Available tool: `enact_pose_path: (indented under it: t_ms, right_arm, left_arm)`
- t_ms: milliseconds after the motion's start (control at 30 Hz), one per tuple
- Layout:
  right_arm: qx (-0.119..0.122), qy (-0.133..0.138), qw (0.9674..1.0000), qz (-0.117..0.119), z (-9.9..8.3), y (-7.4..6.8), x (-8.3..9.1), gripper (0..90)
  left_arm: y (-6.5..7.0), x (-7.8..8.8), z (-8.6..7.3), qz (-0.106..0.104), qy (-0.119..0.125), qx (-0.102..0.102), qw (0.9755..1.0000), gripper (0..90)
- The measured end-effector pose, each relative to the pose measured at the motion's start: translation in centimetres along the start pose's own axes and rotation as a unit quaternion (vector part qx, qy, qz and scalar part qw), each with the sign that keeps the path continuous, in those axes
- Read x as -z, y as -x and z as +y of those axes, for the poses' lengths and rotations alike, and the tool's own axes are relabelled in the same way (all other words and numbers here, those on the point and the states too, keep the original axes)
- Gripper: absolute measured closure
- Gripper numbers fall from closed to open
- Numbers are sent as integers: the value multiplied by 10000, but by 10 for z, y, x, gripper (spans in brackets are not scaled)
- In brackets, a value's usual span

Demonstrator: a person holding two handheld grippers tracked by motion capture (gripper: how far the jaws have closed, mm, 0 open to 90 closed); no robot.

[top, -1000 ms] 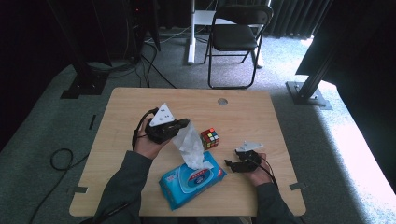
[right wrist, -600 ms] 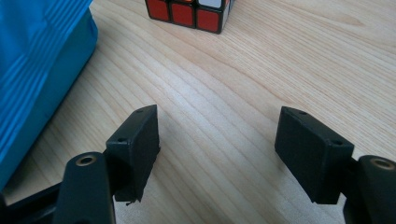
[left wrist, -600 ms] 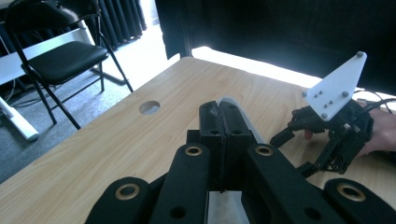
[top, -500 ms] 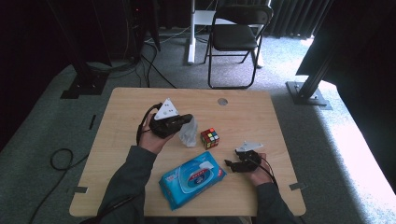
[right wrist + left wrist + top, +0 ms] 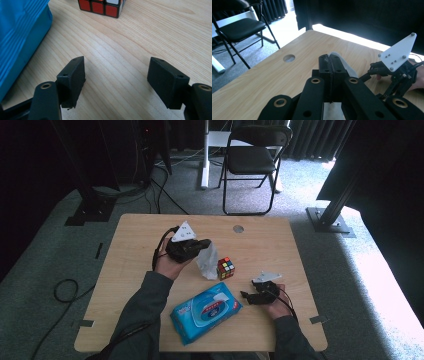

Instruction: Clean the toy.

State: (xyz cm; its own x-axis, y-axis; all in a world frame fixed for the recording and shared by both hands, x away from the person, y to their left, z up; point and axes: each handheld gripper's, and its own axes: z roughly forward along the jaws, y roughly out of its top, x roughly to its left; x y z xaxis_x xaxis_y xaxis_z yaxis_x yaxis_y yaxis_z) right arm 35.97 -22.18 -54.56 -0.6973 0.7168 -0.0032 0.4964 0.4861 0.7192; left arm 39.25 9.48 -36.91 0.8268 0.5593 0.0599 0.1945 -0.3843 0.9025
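My left gripper (image 5: pixel 204 244) is held above the middle of the table, shut on a white wet wipe (image 5: pixel 207 262) that hangs from its jaws just left of a Rubik's cube (image 5: pixel 225 268). In the left gripper view the jaws (image 5: pixel 329 60) are pressed together, with the wipe (image 5: pixel 345 67) showing behind them. A blue wipes pack (image 5: pixel 206 311) lies near the front edge. To the right of the pack my right gripper (image 5: pixel 246 296) rests low on the table. Its jaws (image 5: pixel 116 72) stand apart over bare wood, with the cube (image 5: pixel 101 6) ahead and the pack (image 5: pixel 20 32) at the left.
The wooden table (image 5: pixel 130 245) has a round cable hole (image 5: pixel 238 228) near its far edge. Beyond it stand a black folding chair (image 5: pixel 250 160) and dark stand bases on the carpet. The right gripper's grey plate (image 5: pixel 398 53) appears in the left gripper view.
My left hand has moved right and away from the pack with the wipe. The wipe has come clear of the pack's opening. The right gripper has not moved.
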Motion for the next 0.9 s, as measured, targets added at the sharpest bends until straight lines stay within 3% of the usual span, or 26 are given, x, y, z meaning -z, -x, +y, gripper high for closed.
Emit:
enact_pose_path:
  t_ms: [267, 667, 767, 900]
  right_arm:
    - [3, 3, 10000, 3, 0, 0, 0, 300]
    - [-2, 18, 10000, 11, 0, 0, 0, 299]
    - [4, 20, 10000, 14, 0, 0, 0, 299]
    - [5, 20, 10000, 14, 0, 0, 0, 299]
  left_arm:
    - [0, -10, 6, -90, -23, -21, 10000, 897]
    - [-3, -18, 26, -132, 347, 64, 9993, 897]
    - [-4, -25, 24, -169, 394, 133, 9990, 897]
    - [-7, -42, 12, -259, 220, 255, 9991, 897]
